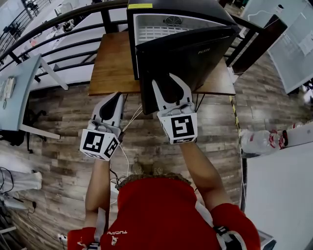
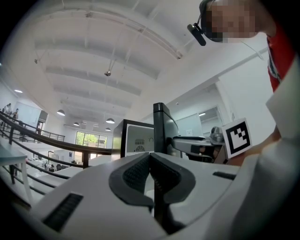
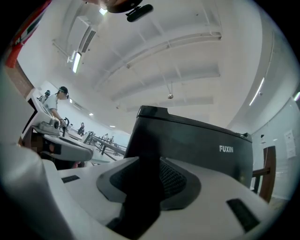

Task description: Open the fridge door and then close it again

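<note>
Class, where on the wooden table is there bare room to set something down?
The brown wooden table is bare left of the black mini fridge, plus a thin strip right of it. Crowded in front: its open door, held by the right gripper.

The white, two-jaw left gripper (image 1: 116,96) pointed toward 1 o'clock in the head view, its dark ribbed pads pressed together with nothing between them. At its 2 o'clock, the matching right gripper (image 1: 166,80) pointed toward 12 o'clock, its jaws clamped on the edge of the black fridge door (image 1: 190,58). The bare left forearm (image 1: 98,190) and right forearm (image 1: 200,168) reached forward from red sleeves.
</note>
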